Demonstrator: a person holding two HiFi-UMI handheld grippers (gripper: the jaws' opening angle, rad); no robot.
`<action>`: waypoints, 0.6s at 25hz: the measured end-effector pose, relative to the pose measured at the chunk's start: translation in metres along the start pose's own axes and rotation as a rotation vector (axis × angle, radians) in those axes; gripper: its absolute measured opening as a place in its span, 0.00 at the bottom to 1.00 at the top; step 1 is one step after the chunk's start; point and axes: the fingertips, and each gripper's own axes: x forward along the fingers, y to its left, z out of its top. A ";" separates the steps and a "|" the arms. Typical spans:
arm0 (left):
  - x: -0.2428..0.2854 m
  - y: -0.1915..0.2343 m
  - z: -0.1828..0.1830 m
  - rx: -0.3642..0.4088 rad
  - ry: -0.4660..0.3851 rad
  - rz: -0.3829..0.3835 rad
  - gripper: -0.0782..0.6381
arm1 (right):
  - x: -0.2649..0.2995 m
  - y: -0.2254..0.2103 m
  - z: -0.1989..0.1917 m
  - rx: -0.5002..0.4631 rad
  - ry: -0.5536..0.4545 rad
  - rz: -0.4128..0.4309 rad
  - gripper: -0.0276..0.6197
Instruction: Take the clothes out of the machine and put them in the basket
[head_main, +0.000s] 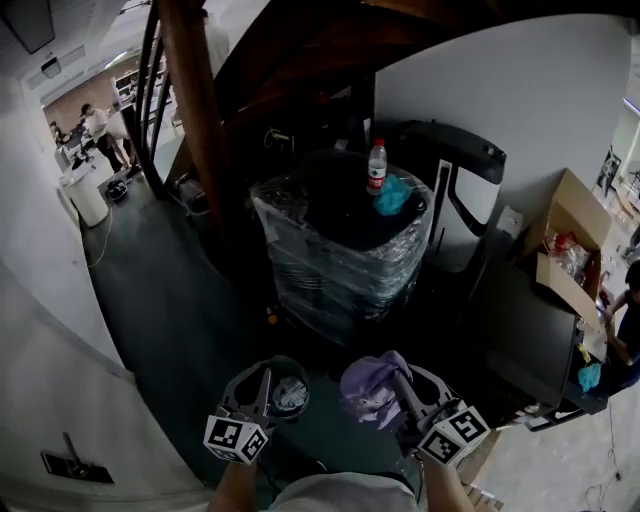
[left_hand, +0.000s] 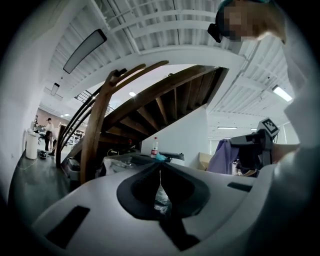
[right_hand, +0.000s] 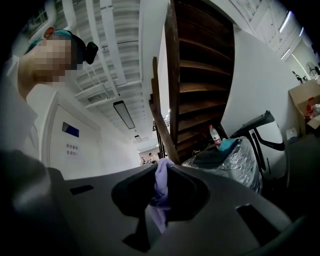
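In the head view my right gripper (head_main: 398, 378) at the bottom is shut on a lavender garment (head_main: 368, 390), which bunches over its fingers. The right gripper view shows the same garment (right_hand: 159, 192) pinched between the closed jaws of the right gripper (right_hand: 161, 169) and hanging below them. My left gripper (head_main: 268, 376) sits beside it, shut on a small pale, glossy cloth (head_main: 290, 395). In the left gripper view that pale cloth (left_hand: 161, 196) shows in the slit under the touching tips of the left gripper (left_hand: 160, 167). No machine or basket is in view.
Ahead stands a bulky load wrapped in plastic film (head_main: 345, 250) with a water bottle (head_main: 376, 166) and a teal cloth (head_main: 392, 195) on top. A dark wooden staircase (head_main: 195, 110) rises at the left, and an open cardboard box (head_main: 570, 250) sits at the right. People stand far off.
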 end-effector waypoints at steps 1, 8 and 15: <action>-0.008 0.015 0.001 0.000 -0.003 0.018 0.14 | 0.012 0.006 -0.003 -0.001 0.004 0.009 0.12; -0.064 0.096 0.006 -0.009 -0.029 0.147 0.14 | 0.090 0.057 -0.028 -0.025 0.052 0.109 0.12; -0.113 0.144 0.006 -0.031 -0.046 0.308 0.14 | 0.155 0.097 -0.041 -0.039 0.093 0.253 0.12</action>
